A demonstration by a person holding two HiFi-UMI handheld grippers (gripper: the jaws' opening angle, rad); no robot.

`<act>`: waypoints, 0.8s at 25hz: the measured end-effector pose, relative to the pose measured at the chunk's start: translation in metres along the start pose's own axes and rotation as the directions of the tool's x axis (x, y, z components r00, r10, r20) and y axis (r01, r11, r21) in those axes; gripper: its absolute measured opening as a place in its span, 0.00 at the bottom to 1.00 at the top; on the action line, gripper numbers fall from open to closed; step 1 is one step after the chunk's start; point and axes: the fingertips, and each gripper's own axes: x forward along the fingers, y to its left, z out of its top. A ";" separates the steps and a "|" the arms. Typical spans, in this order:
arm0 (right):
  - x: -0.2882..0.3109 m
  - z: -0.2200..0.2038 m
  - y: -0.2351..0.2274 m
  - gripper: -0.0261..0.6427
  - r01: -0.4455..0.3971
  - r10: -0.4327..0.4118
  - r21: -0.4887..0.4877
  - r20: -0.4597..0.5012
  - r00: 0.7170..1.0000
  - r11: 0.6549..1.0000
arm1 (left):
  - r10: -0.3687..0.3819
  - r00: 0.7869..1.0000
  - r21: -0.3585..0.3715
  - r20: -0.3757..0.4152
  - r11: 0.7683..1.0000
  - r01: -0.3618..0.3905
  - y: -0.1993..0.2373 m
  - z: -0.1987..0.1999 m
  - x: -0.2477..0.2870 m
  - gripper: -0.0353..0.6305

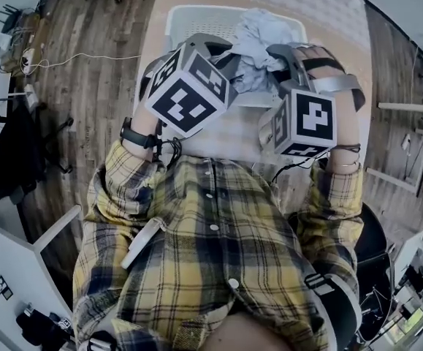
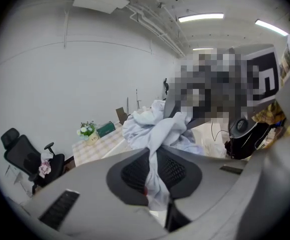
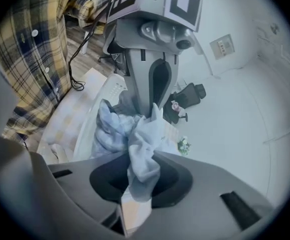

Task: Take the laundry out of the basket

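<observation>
Left gripper (image 2: 157,181) jaws nearly closed, pinching crumpled pale blue-white cloth (image 1: 258,39); right gripper (image 3: 140,179) jaws narrow too, clamped on same cloth; cloth held over white slotted plastic basket (image 1: 196,17) on checked tabletop (image 1: 328,13).

Pale grey-white laundry (image 1: 262,35), white basket (image 1: 196,14), beige checked tablecloth (image 1: 332,17) — yellow-and-navy plaid shirt (image 1: 218,254)

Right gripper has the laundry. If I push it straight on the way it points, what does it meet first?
Beyond the bunched pale cloth clamped in the right gripper, the first solid thing is probably the grey left gripper, facing it straight ahead. Its distance is unclear.
</observation>
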 end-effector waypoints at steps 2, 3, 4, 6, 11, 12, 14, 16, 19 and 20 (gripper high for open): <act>-0.012 0.000 -0.002 0.20 0.027 -0.028 0.034 0.010 1.000 0.999 | 0.008 1.000 0.016 0.018 1.000 -0.008 -0.006 0.009 -0.010 0.15; -0.019 -0.002 -0.002 0.20 0.041 -0.042 0.052 0.012 0.999 0.998 | 0.009 1.000 0.025 0.027 1.000 -0.010 -0.010 0.014 -0.013 0.15; -0.026 -0.005 -0.003 0.20 0.056 -0.057 0.071 0.010 0.998 0.996 | 0.007 0.999 0.034 0.036 0.999 -0.009 -0.014 0.020 -0.017 0.15; -0.041 -0.013 -0.005 0.20 0.085 -0.085 0.109 -0.006 0.996 0.990 | -0.003 0.998 0.060 0.059 0.998 -0.001 -0.022 0.035 -0.023 0.15; -0.083 -0.035 -0.002 0.20 0.163 -0.149 0.200 -0.082 0.985 0.966 | -0.052 0.991 0.129 0.124 0.991 0.036 -0.053 0.069 -0.031 0.15; -0.090 -0.042 0.000 0.20 0.177 -0.158 0.217 -0.099 0.982 0.960 | -0.068 0.989 0.142 0.134 0.989 0.048 -0.060 0.075 -0.030 0.15; -0.103 -0.057 0.006 0.20 0.199 -0.169 0.246 -0.136 0.976 0.949 | -0.102 0.983 0.168 0.150 0.983 0.076 -0.076 0.088 -0.027 0.15; -0.115 -0.073 0.015 0.20 0.217 -0.173 0.270 -0.178 0.969 0.938 | -0.138 0.977 0.199 0.163 0.974 0.104 -0.093 0.100 -0.021 0.15; -0.133 -0.095 0.034 0.20 0.243 -0.172 0.313 -0.237 0.956 0.918 | -0.195 0.965 0.242 0.176 0.959 0.150 -0.122 0.113 -0.011 0.15; -0.139 -0.103 0.041 0.20 0.250 -0.170 0.329 -0.254 0.952 0.910 | -0.215 0.960 0.252 0.179 0.953 0.166 -0.132 0.117 -0.008 0.15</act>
